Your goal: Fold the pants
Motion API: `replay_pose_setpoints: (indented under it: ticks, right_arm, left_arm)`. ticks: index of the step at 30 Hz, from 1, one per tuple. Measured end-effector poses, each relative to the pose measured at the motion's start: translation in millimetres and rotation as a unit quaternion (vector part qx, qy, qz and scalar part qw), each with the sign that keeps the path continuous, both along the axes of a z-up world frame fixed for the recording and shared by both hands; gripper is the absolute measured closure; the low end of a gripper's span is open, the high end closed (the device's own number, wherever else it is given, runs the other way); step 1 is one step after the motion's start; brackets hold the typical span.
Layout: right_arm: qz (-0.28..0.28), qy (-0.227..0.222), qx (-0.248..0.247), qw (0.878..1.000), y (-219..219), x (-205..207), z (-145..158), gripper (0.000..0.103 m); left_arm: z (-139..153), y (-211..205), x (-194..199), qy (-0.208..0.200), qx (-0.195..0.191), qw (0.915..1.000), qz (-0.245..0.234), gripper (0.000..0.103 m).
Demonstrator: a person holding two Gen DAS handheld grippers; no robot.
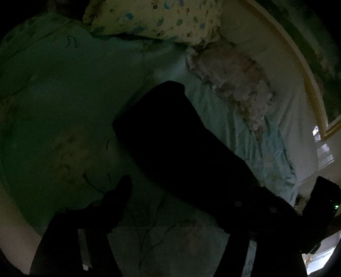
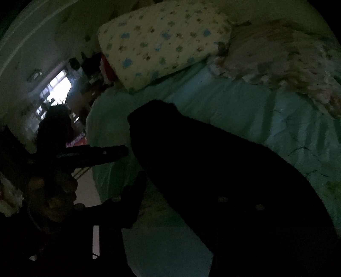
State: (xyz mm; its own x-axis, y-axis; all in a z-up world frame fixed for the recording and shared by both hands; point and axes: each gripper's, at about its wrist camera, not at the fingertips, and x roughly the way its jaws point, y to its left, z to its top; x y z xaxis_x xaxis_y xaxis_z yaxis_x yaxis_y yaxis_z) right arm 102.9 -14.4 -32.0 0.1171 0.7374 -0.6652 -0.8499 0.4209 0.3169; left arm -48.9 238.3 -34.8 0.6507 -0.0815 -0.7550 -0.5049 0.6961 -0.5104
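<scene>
The scene is very dark. Black pants (image 1: 183,144) lie as one long strip on a pale green bed sheet (image 1: 64,95), one end pointing to the pillow. In the left wrist view one finger (image 1: 119,191) of my left gripper (image 1: 181,204) stands to the left of the pants; the other finger is lost against the black cloth. The right wrist view shows the same pants (image 2: 223,181), one finger (image 2: 134,191) of my right gripper (image 2: 191,204) beside their left edge, and the left gripper (image 2: 100,153) level at the left. The jaws look spread.
A flower-print pillow (image 1: 162,19) lies at the head of the bed, a fuzzy mottled blanket (image 1: 236,78) beside it. A gold-framed picture (image 1: 315,102) hangs on the wall. The bed edge (image 2: 93,136), a bright window (image 2: 57,89) and cluttered furniture show left.
</scene>
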Motion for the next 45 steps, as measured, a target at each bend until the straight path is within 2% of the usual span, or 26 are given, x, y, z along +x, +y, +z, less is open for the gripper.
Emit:
replay_pose_setpoints:
  ticks: [8,12,14,18,19,23,28,32,35,36,37,38,40,45]
  right_arm:
    - [-0.073,0.004,0.014,0.997,-33.8,37.2,9.5,0.054]
    - [-0.126,0.021,0.021,0.992,-56.0,72.2,9.8,0.054]
    - [-0.144,0.028,0.017,0.989,-61.6,87.2,7.8,0.054]
    - [-0.164,0.034,-0.001,0.986,-62.0,116.9,-1.5,0.054]
    - [-0.164,0.034,-0.007,0.986,-59.5,120.3,-4.2,0.054]
    - [-0.152,0.039,-0.035,0.987,-44.2,137.6,-21.0,0.054]
    - [-0.119,0.031,-0.087,0.989,-17.4,140.1,-44.0,0.054]
    - [-0.081,0.044,-0.128,0.987,-0.7,137.8,-63.8,0.055]
    - [-0.058,0.025,-0.150,0.987,5.4,130.8,-65.5,0.058]
    - [-0.052,0.033,-0.150,0.987,5.4,131.4,-65.4,0.064]
    - [-0.046,0.040,-0.148,0.987,5.1,131.3,-64.9,0.075]
    - [-0.041,0.044,-0.145,0.988,5.1,131.5,-64.4,0.078]
    - [-0.036,0.037,-0.145,0.988,2.9,129.2,-61.9,0.085]
    - [-0.060,0.002,-0.107,0.992,-14.8,118.7,-33.3,0.088]
  left_arm:
    - [-2.5,6.9,24.2,0.029,-0.012,0.9994,0.012,0.027]
    - [-9.2,16.6,35.3,0.049,-0.012,0.9985,0.022,0.027]
    - [-14.5,24.0,37.1,0.058,-0.021,0.9975,0.035,0.027]
    - [-22.2,40.0,35.5,0.051,-0.036,0.9969,0.048,0.029]
    - [-22.1,42.4,36.5,0.051,-0.030,0.9972,0.047,0.031]
    - [-23.4,43.0,46.3,0.052,-0.012,0.9981,0.029,0.056]
    - [-29.7,43.5,52.0,0.056,0.008,0.9982,0.017,0.063]
    - [-32.2,45.5,51.3,0.043,0.017,0.9989,0.008,0.071]
    - [-32.4,42.1,52.3,0.032,0.033,0.9989,-0.005,0.081]
    - [-31.7,39.2,53.8,0.029,0.041,0.9987,-0.009,0.082]
    - [-28.2,37.4,53.9,0.021,0.049,0.9985,-0.013,0.085]
    - [-25.3,36.1,53.0,0.013,0.053,0.9984,-0.015,0.087]
    - [-12.1,36.7,47.0,-0.018,0.054,0.9982,-0.020,0.087]
    - [28.8,43.5,24.8,-0.108,0.049,0.9923,-0.036,0.087]
